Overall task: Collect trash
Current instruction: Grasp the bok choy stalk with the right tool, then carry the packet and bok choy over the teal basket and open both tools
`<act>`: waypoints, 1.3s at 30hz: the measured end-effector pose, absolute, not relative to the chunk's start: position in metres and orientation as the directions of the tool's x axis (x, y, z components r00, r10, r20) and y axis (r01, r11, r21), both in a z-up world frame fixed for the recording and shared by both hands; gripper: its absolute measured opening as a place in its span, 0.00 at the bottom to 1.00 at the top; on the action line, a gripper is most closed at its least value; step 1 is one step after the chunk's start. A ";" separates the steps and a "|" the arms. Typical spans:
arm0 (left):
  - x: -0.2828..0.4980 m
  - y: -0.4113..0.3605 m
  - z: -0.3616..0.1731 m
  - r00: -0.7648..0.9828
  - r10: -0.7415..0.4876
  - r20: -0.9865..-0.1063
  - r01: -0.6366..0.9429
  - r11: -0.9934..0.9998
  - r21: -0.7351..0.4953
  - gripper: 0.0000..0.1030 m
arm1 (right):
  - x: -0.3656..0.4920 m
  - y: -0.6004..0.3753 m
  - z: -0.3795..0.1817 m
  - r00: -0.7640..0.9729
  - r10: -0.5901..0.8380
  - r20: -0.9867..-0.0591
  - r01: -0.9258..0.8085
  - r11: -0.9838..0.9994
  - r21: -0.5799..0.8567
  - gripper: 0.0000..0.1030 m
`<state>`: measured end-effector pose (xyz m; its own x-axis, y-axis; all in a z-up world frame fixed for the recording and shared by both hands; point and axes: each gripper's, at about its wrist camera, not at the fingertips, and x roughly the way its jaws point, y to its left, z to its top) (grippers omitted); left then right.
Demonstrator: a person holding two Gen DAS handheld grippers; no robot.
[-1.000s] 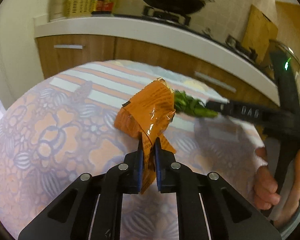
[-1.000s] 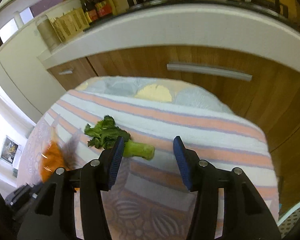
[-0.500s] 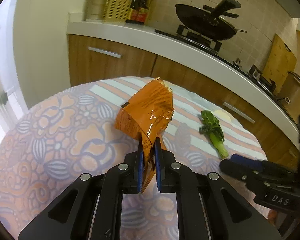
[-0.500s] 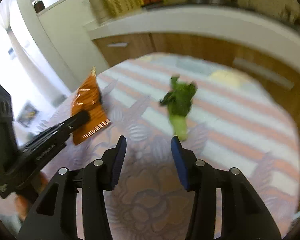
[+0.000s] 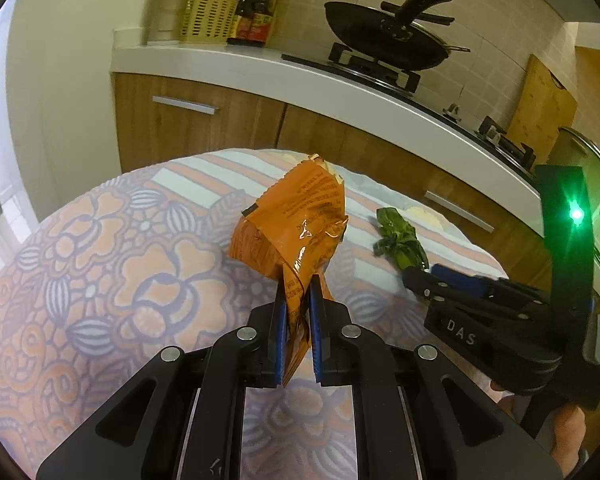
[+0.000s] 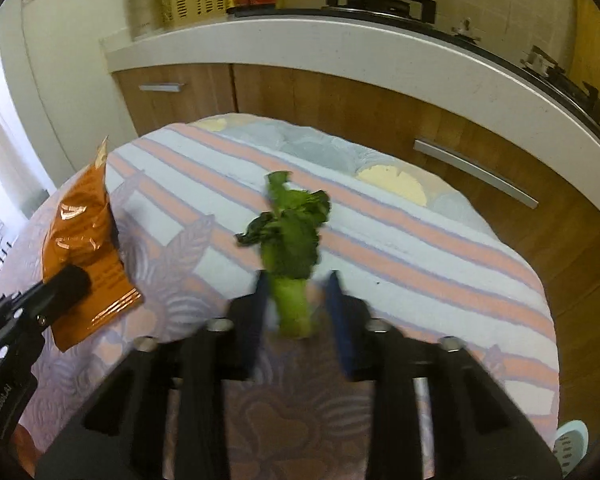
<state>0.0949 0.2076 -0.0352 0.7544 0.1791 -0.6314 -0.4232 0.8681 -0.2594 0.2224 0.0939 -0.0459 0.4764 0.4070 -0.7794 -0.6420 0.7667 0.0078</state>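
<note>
1. The step in hand looks like the pick-up of a second piece of trash. The left gripper (image 5: 298,320) already has its blue-padded fingers pinched on the lower edge of a crumpled orange foil snack wrapper (image 5: 296,228), which stands above the gripper at the centre of the left wrist view, over the floral orange-and-lilac tablecloth (image 5: 112,280).

2. The right gripper (image 6: 298,304) has its fingers spread, one on each side of the pale stalk of a wilted green leafy vegetable scrap (image 6: 290,248). The scrap lies on the cloth in the middle of the right wrist view, stalk toward the camera and leaves pointing to the top of the frame. The view is blurred there, so I cannot tell whether the pads touch the stalk.

3. The next move, as I judge it, calls for closing the right fingers on the firm stalk rather than the limp leaves, then lifting it clear of the cloth.

4. No bin or bag for the trash shows in either view, so where both pieces go cannot be told.

5. Containers in view sit on the white kitchen counter (image 5: 228,66) at the upper left: a yellow slotted plastic basket (image 5: 208,14), contents unclear, with dark sauce bottles (image 5: 260,8) beside it. A black wok (image 5: 384,44) rests on the hob; its inside is hidden.
</note>
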 end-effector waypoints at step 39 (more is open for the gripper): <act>0.097 -0.081 -0.022 0.689 -0.335 -0.643 0.201 0.940 -0.274 0.10 | 0.095 -0.271 -0.012 0.708 0.194 -0.679 -0.131 0.981 0.144 0.13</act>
